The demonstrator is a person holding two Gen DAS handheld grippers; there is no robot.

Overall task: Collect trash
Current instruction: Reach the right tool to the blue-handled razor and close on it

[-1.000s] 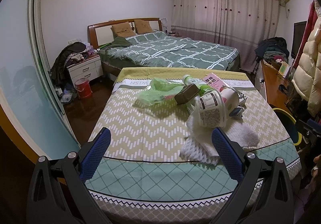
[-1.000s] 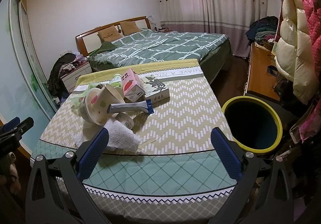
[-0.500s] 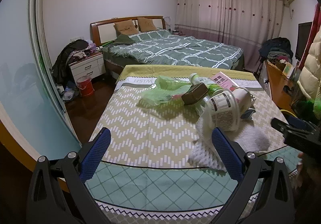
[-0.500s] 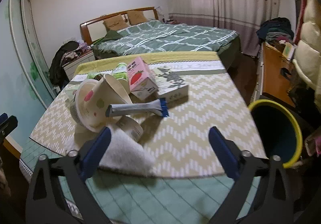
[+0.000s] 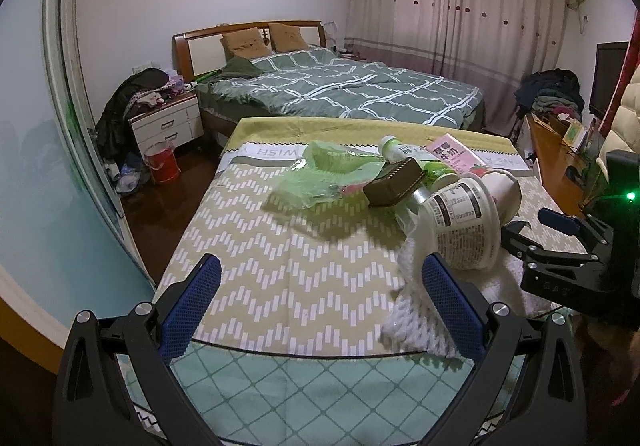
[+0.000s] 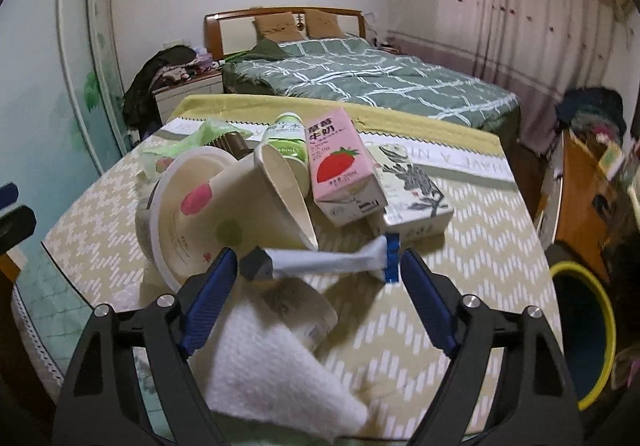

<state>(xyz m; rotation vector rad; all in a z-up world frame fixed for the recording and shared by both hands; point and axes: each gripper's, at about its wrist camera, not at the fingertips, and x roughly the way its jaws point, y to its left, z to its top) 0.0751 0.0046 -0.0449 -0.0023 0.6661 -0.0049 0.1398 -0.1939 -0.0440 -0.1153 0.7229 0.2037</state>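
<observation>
A pile of trash lies on the table (image 5: 280,270): a green plastic bag (image 5: 320,178), a brown box (image 5: 394,182), a white paper cup (image 5: 464,222), a pink strawberry milk carton (image 6: 340,170), a green bottle (image 6: 286,138), a white bowl (image 6: 192,214), a blue-tipped tube (image 6: 332,260) and a white cloth (image 6: 272,366). My right gripper (image 6: 316,286) is open, its fingers either side of the tube, just above the cloth. My left gripper (image 5: 320,298) is open and empty over the table's near edge, left of the pile.
A yellow-rimmed bin (image 6: 584,330) stands on the floor right of the table. A bed (image 5: 340,94) lies behind it, with a nightstand (image 5: 168,126) and a red bucket (image 5: 162,164) at the left. A wooden desk (image 5: 556,162) runs along the right.
My right gripper has moved forward and down to the pile, now straddling the tube. My left gripper has moved slightly forward; the right gripper has entered its view.
</observation>
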